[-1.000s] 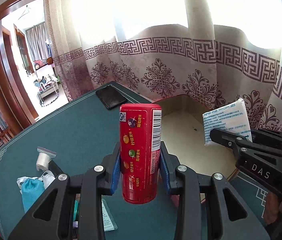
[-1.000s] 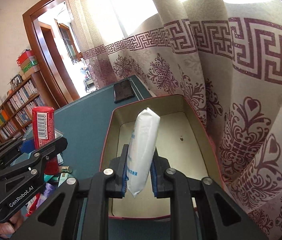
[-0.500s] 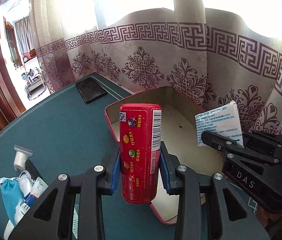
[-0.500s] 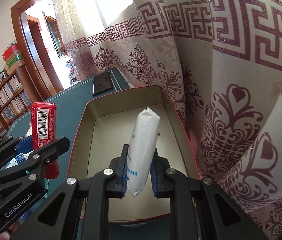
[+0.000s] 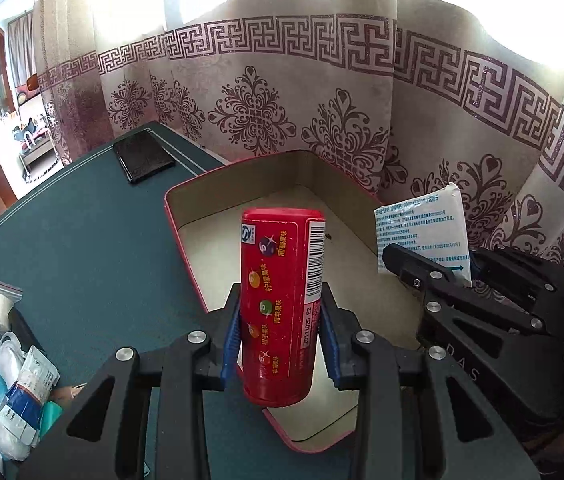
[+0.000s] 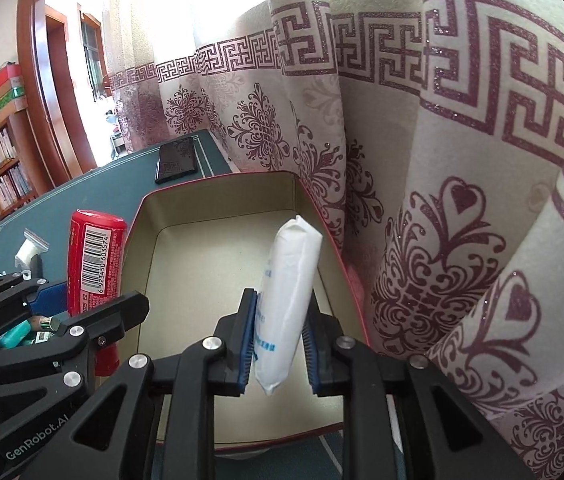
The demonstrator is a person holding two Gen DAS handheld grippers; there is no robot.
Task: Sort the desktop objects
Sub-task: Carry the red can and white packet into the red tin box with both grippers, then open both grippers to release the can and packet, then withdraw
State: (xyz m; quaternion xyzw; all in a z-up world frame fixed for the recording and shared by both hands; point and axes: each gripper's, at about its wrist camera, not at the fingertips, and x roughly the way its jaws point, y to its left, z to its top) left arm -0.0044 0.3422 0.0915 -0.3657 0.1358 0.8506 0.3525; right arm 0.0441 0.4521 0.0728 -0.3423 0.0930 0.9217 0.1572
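Observation:
My left gripper (image 5: 280, 344) is shut on a red candy tube (image 5: 280, 300), held upright over the near left rim of an open red-edged box (image 5: 186, 236) with a cream inside. The tube also shows in the right wrist view (image 6: 94, 264). My right gripper (image 6: 278, 340) is shut on a white tissue pack (image 6: 286, 304), held upright above the box (image 6: 202, 280). The pack and the right gripper show at the right of the left wrist view (image 5: 422, 236).
A black phone (image 5: 142, 156) lies at the far end of the green table (image 5: 82, 240). A heap of small packets and a blue pouch (image 5: 10, 392) lies at the near left. A patterned curtain (image 6: 442, 160) hangs right behind the box.
Both grippers have moved forward and to the right with their loads. The box now lies nearer and more directly below them.

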